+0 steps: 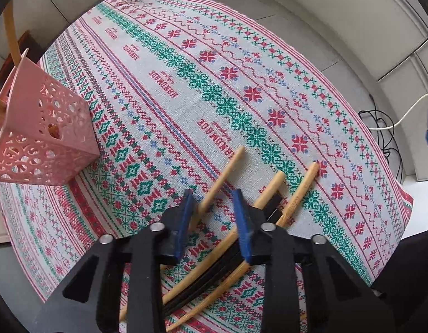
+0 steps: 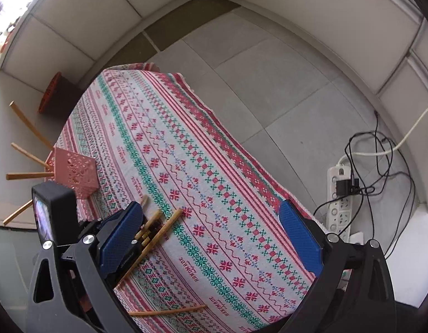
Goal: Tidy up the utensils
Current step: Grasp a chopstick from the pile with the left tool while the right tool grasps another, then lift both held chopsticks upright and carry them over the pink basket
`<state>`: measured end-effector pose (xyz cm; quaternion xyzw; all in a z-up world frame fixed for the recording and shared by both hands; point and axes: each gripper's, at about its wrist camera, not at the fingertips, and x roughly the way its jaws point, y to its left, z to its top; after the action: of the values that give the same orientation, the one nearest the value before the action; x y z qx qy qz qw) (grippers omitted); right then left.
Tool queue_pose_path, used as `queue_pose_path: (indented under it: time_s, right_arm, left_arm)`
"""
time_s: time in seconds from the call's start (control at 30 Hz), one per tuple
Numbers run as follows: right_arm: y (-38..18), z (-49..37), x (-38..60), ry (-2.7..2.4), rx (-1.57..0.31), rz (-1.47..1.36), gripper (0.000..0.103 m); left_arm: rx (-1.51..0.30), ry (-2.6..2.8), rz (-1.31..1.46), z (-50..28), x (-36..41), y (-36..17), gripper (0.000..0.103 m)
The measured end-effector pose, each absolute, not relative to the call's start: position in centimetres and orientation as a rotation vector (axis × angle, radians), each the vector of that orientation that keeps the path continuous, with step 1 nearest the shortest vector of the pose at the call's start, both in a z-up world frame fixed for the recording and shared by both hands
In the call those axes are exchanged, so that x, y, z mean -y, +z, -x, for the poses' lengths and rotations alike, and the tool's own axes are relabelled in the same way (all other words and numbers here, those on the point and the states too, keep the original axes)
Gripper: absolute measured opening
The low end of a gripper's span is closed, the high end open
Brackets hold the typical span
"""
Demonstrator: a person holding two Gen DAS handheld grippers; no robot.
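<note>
Hovering low over the patterned surface (image 1: 186,88), left tool (image 1: 214,222) with blue pads (image 1: 243,227) set narrowly apart, astride a cluster of bamboo utensils (image 1: 269,194) lying on the cloth (dark items among them, type unclear); no visible clamp on any stick. Held higher and to the right, right tool (image 2: 211,238) spread wide, gripping nothing. Standing near the far left edge of the surface, pink perforated holder (image 2: 75,170), already carrying several wooden sticks (image 2: 28,176) fanned outward. Lying apart at the near edge, one lone stick (image 2: 169,311). Resting on the floor to the right, power strip (image 2: 338,194) with tangled cables.
</note>
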<state>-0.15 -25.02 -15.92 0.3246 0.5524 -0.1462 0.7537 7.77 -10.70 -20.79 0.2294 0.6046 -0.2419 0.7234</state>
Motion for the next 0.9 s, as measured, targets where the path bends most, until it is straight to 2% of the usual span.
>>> queue_pose_path:
  time_s: [0.17,0.27,0.33,0.43,0.57,0.7,0.73,0.9]
  right_arm:
    - [-18.3,-0.7,23.9,-0.295,-1.276,-0.767,0.096]
    - [-19.4,-1.5,22.5,-0.291,-1.293,-0.776,0.092]
    - [-20.0,-2.2,21.5,-0.283,-1.306,-0.771,0.075]
    - [-20.8,-3.4,19.7,-0.259,-1.336,-0.757,0.064]
    - [-22.2,-4.4,17.4,-0.267,-1.387,-0.703,0.054]
    - [-22.6,-4.7,15.4,-0.274,-1.375,-0.631,0.033]
    - [-22.8,-4.8,15.2,-0.241,-1.37,-0.647,0.012]
    - [-21.3,-4.1,16.1,-0.201,-1.305,-0.692,0.009]
  left_arm:
    - [-1.276,-0.499,-0.457,-6.9,7.9,-19.8,0.007]
    - [-1.222,-0.501,-0.421,-5.9,6.1,-17.2,0.005]
    - [-1.188,-0.506,-0.398,-5.0,5.2,-15.3,0.005]
    - [-1.144,-0.514,-0.376,-4.2,3.7,-12.7,0.005]
    - [-1.106,-0.522,-0.369,-3.8,2.5,-10.7,0.005]
    - [-1.064,-0.52,-0.37,-3.3,2.1,-9.5,0.005]
    - [-1.048,-0.521,-0.364,-3.1,2.1,-9.0,0.005]
    - [-0.969,-0.547,-0.319,-2.2,1.0,-5.5,0.005]
